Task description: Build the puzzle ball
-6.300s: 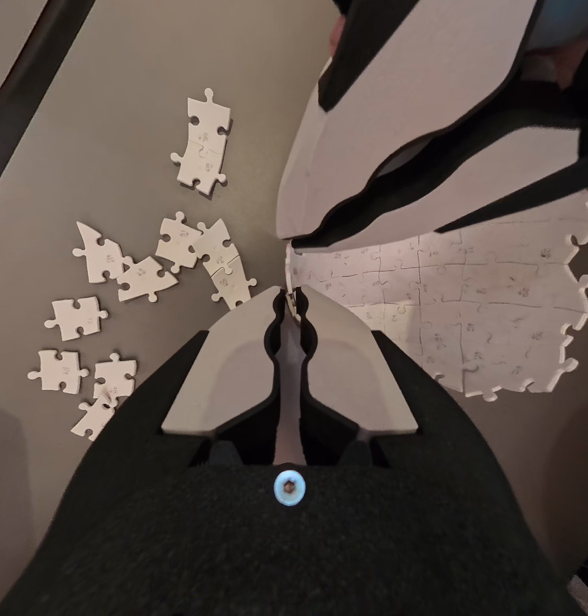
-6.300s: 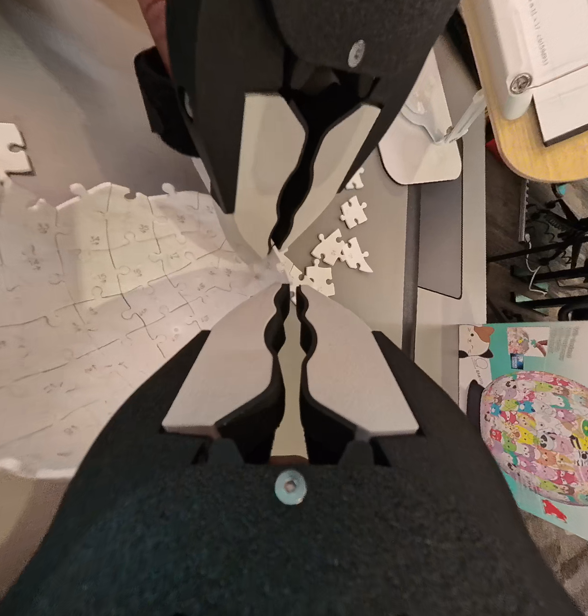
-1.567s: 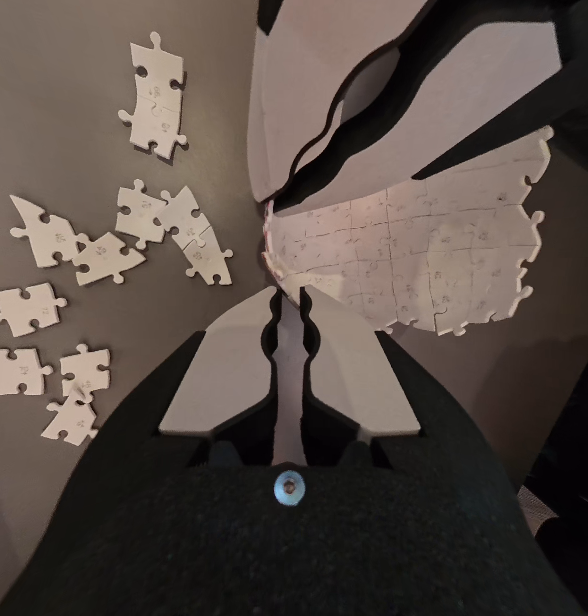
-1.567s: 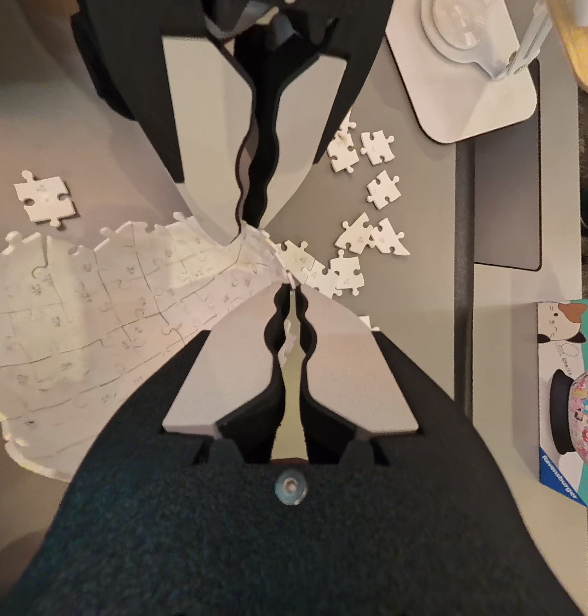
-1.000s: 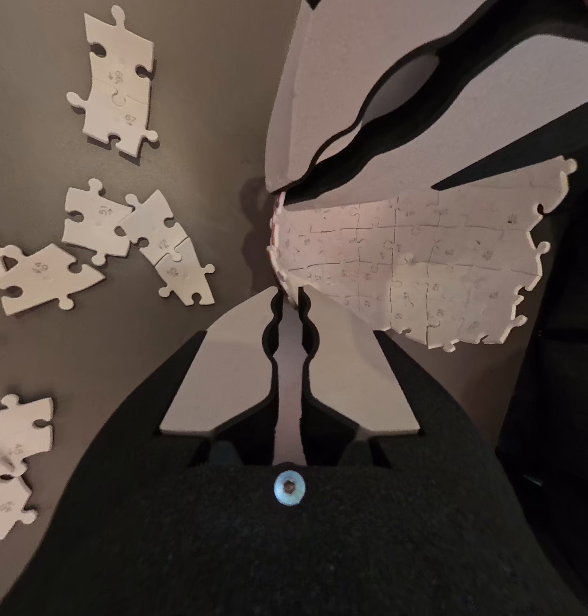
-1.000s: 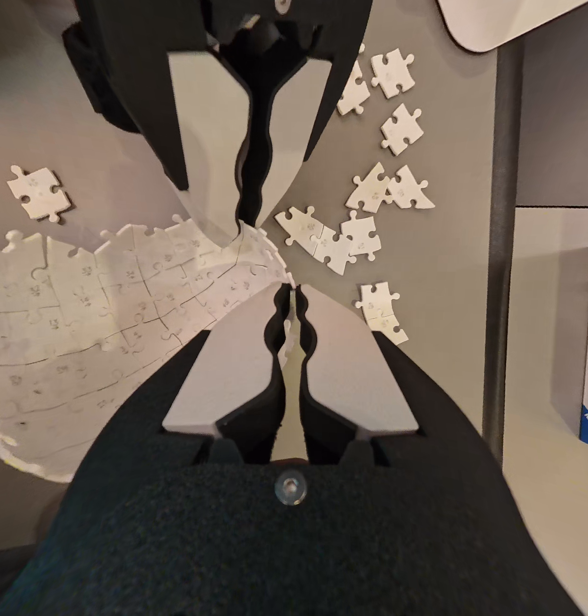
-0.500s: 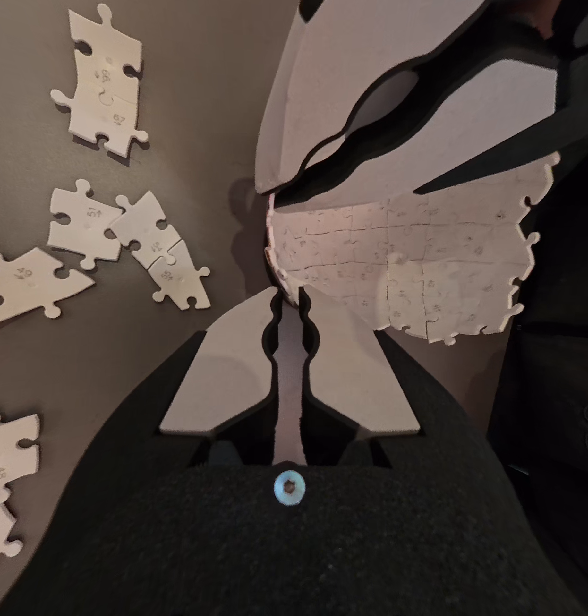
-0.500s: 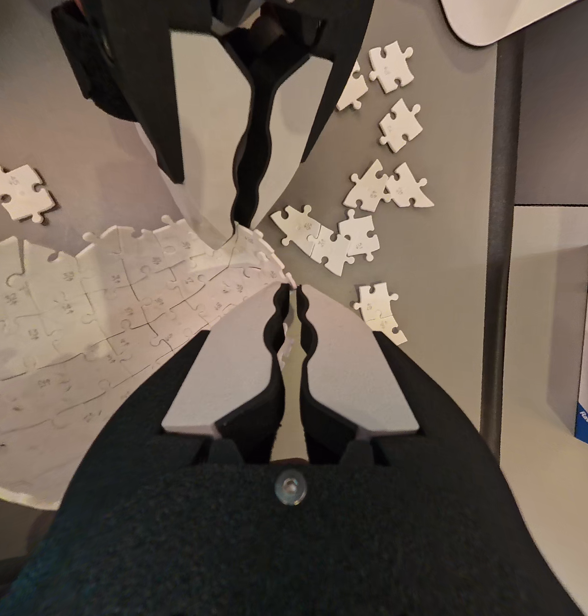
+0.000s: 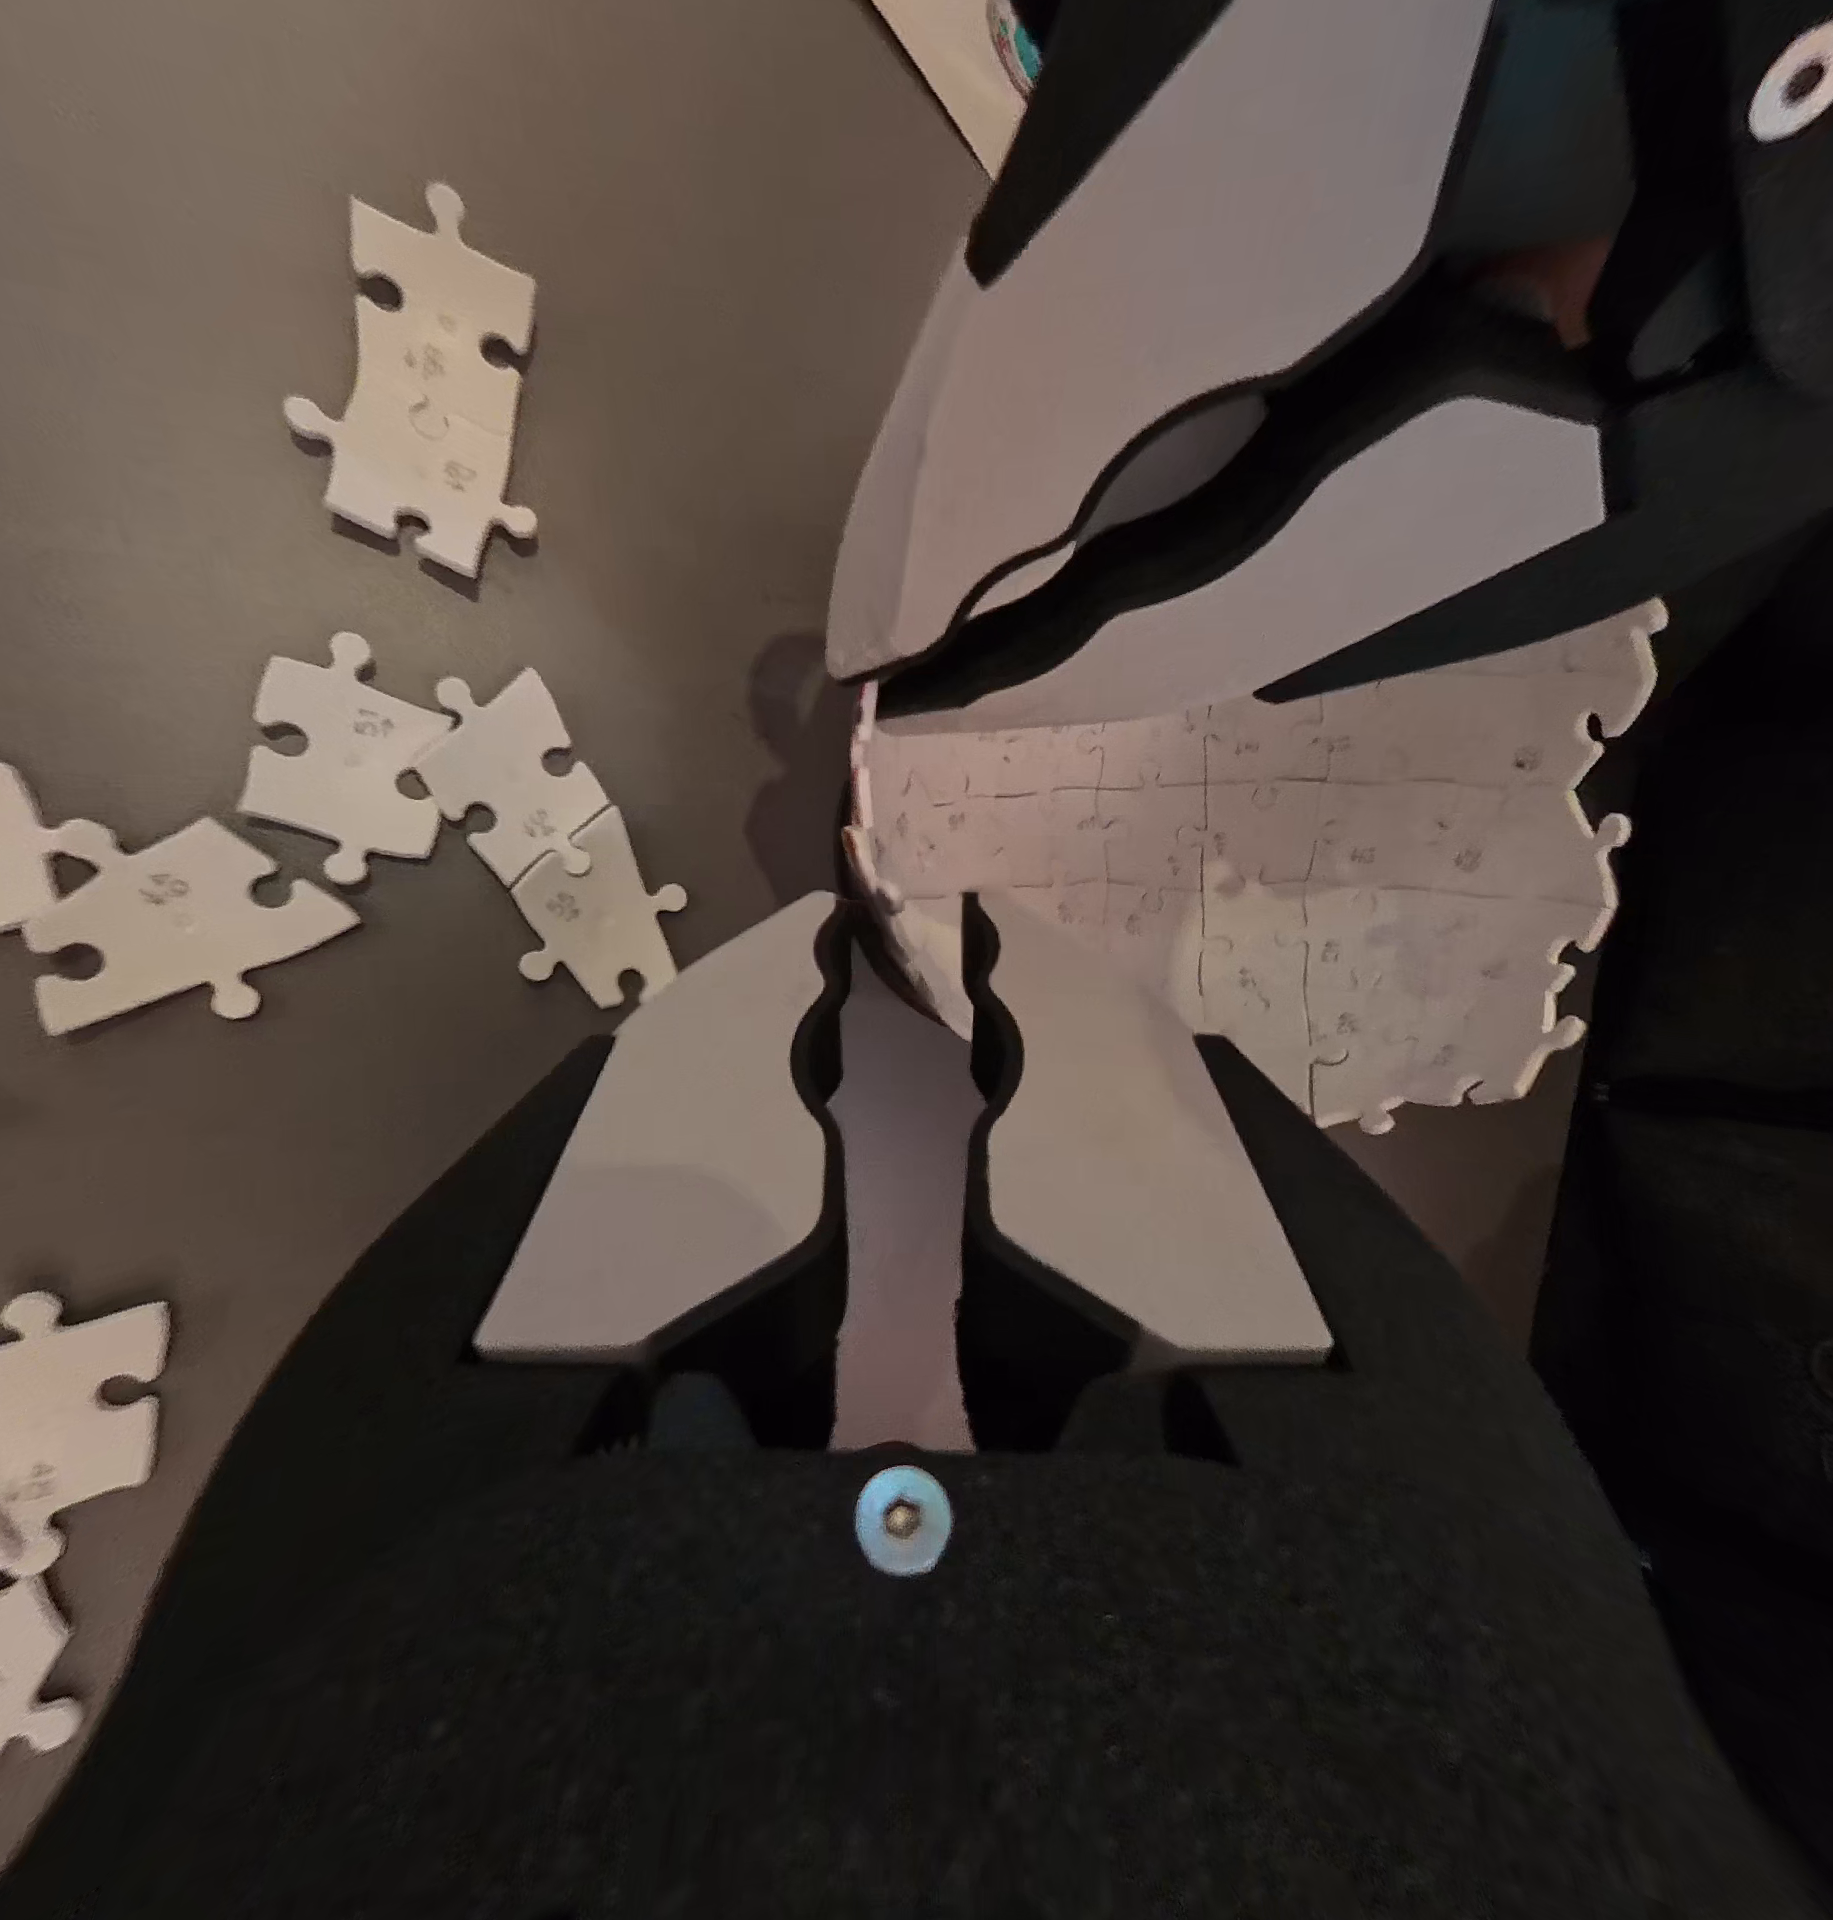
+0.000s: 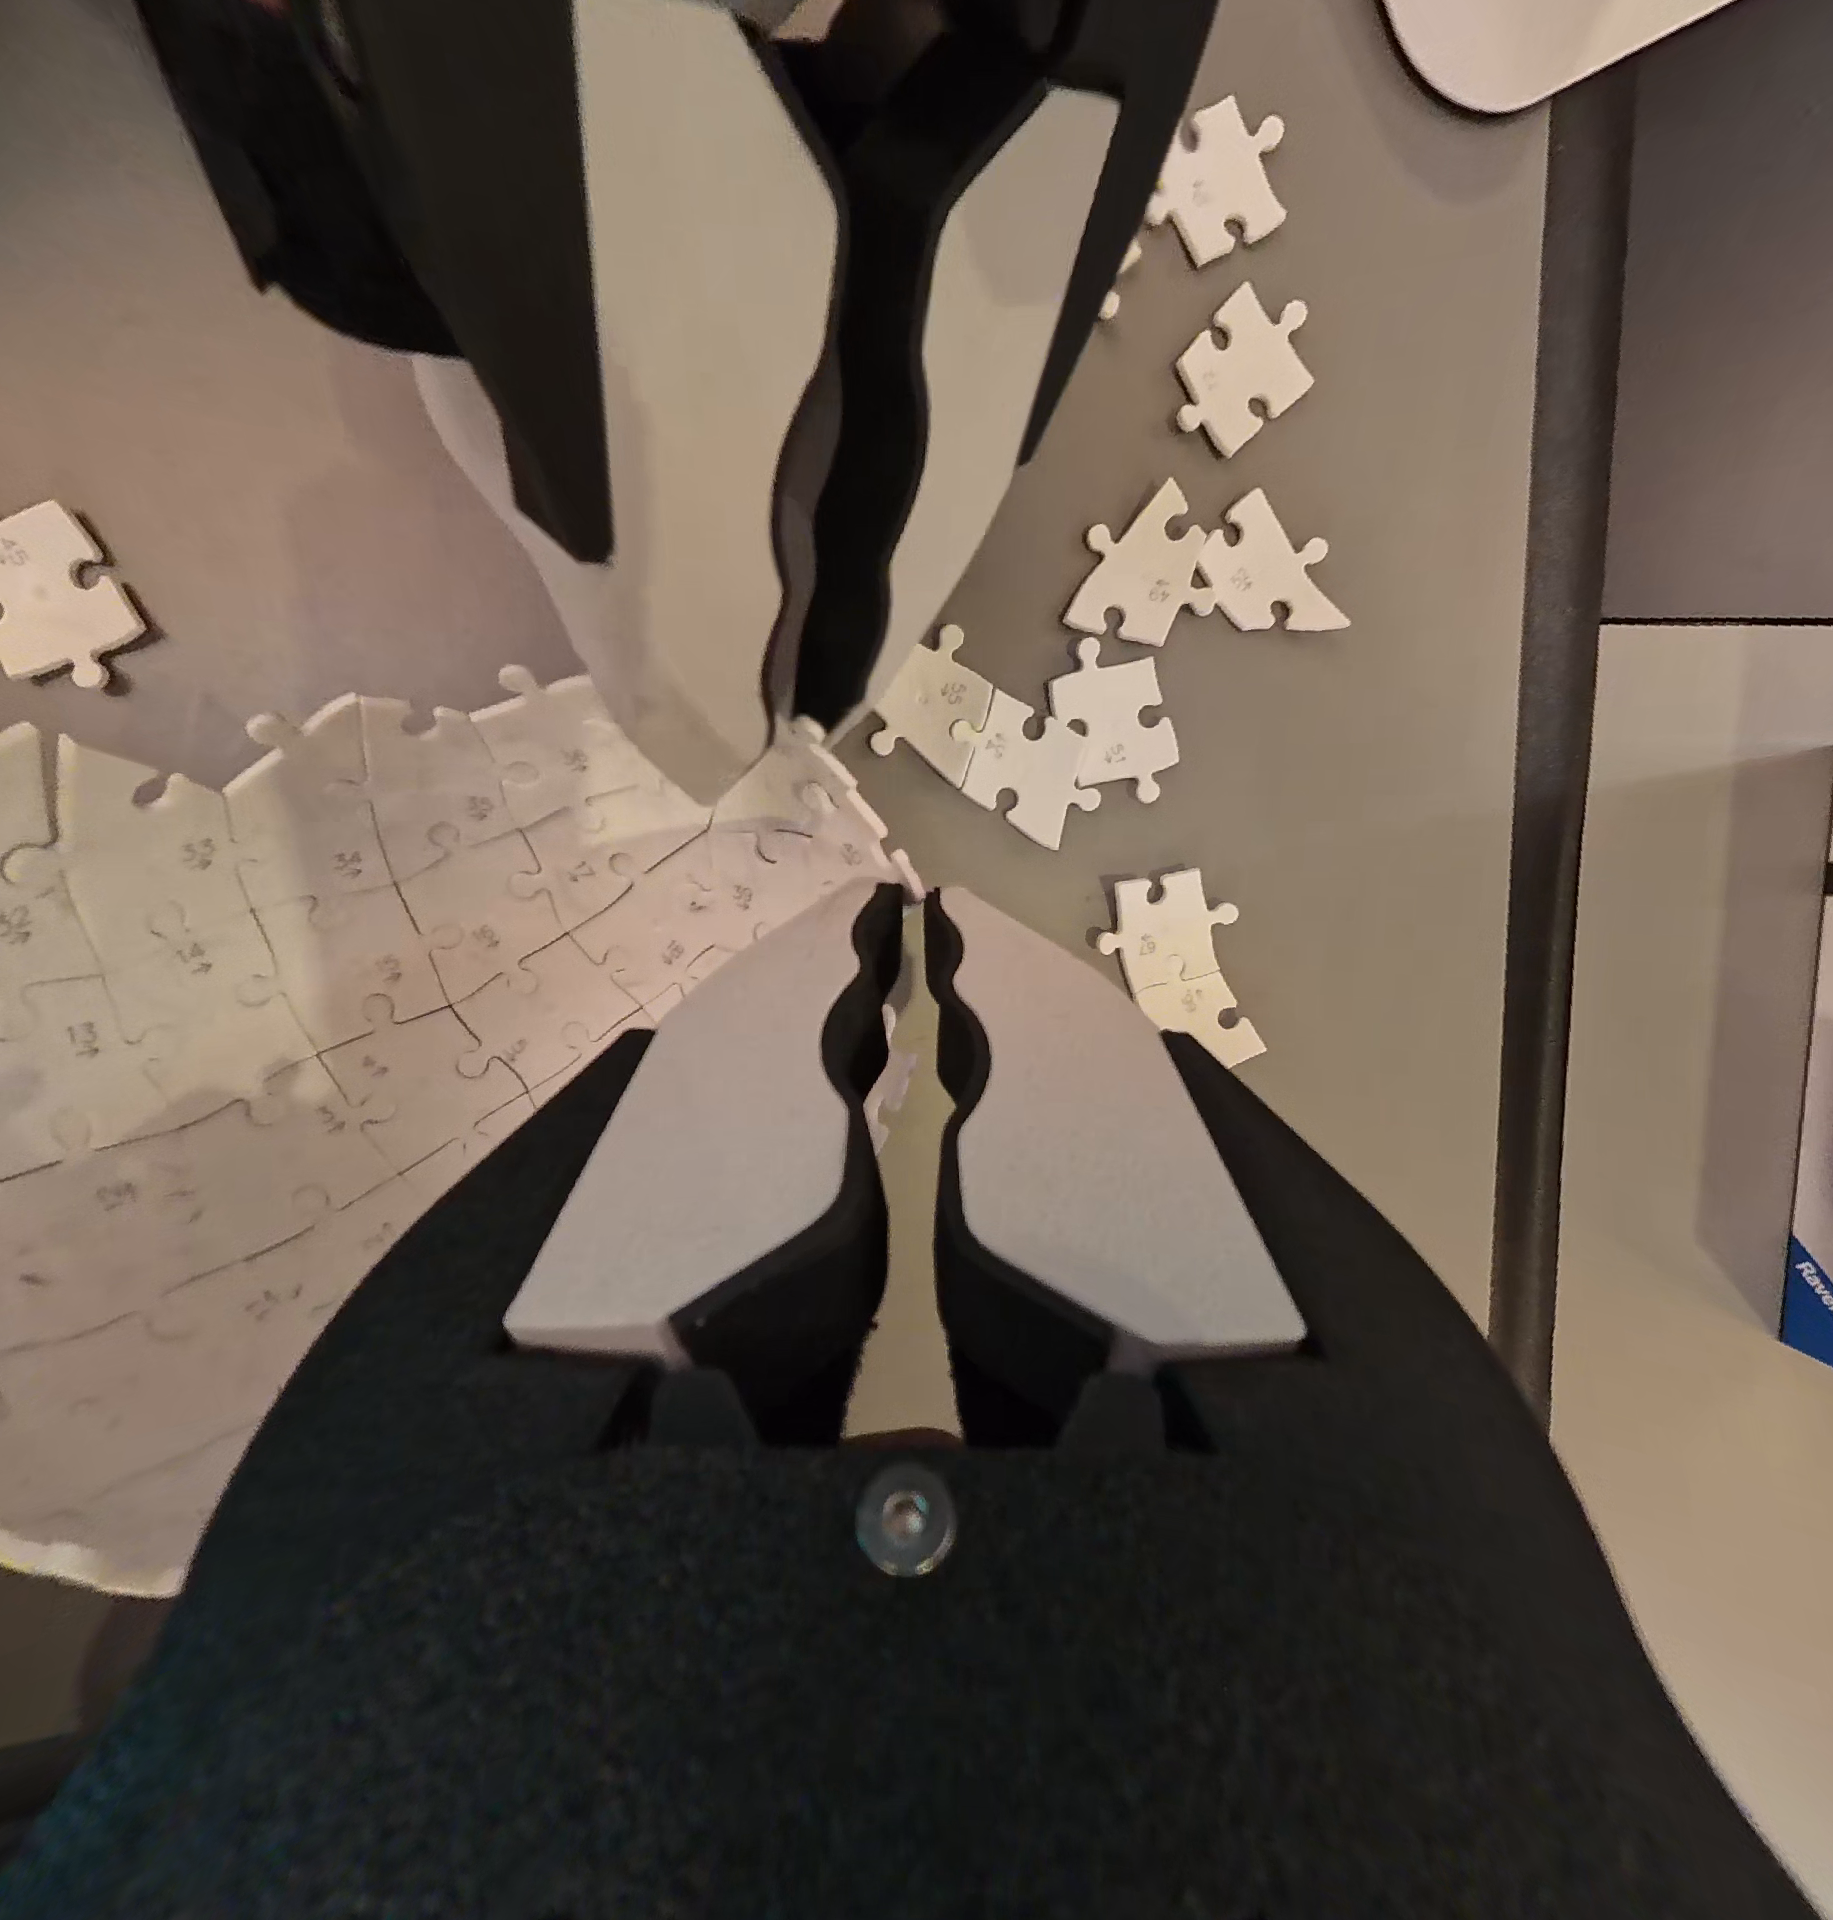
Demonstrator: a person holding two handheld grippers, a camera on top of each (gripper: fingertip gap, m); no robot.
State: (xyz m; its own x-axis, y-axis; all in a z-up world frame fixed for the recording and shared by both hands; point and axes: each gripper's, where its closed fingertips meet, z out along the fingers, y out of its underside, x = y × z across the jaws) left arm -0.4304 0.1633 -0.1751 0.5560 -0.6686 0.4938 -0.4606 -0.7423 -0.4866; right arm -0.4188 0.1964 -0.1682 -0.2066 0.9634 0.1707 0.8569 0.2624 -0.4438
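Since half a second ago, the left hand-held gripper (image 9: 904,914) has parted its fingers a little and now stands slightly open around the rim of the curved puzzle shell (image 9: 1307,862). Facing it, the right hand-held gripper (image 10: 914,899) is clamped shut on that same rim, holding the shell above the grey bench (image 10: 1307,831). Loose white puzzle pieces (image 9: 424,384) lie scattered on the bench to the left of the shell in the left wrist view.
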